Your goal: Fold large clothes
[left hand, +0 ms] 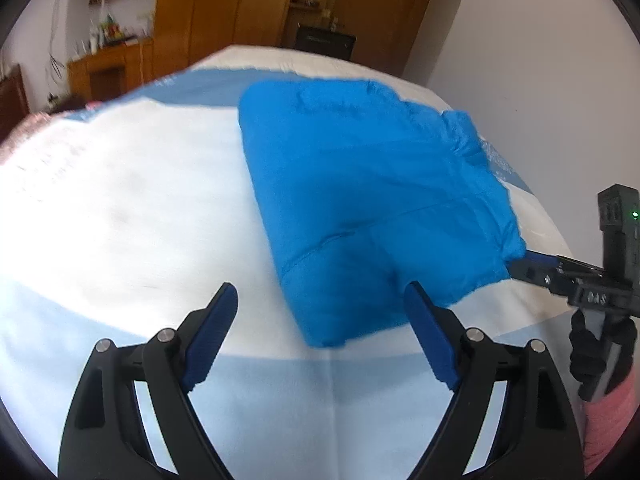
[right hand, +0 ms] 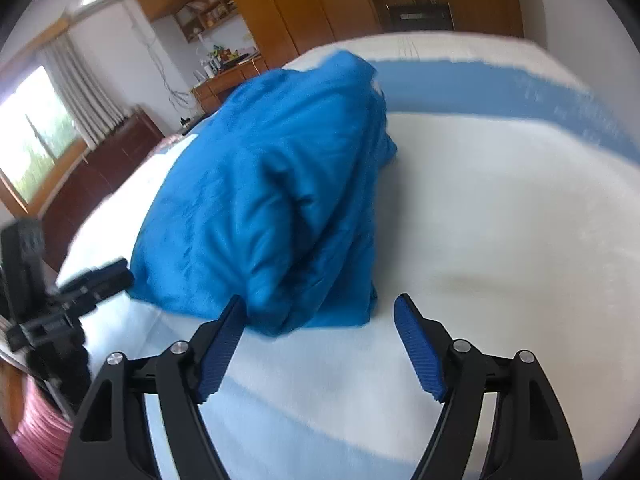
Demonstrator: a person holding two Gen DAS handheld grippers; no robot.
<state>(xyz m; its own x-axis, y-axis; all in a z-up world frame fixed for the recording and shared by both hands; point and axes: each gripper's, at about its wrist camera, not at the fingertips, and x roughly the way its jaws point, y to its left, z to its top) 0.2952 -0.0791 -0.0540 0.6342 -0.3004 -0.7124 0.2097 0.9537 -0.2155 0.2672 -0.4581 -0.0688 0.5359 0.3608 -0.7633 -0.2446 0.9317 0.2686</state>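
The blue jacket lies folded in a puffy block on the bed. In the left view its long side runs from 6 o'clock up to 12 o'clock, and it sits toward 1 o'clock. The left claw is low at 6 o'clock, level, its fingers wide apart, holding nothing. The right claw is low too, fingers wide apart, its left finger touching the jacket's near edge. In the left view it pokes in from 3 o'clock.
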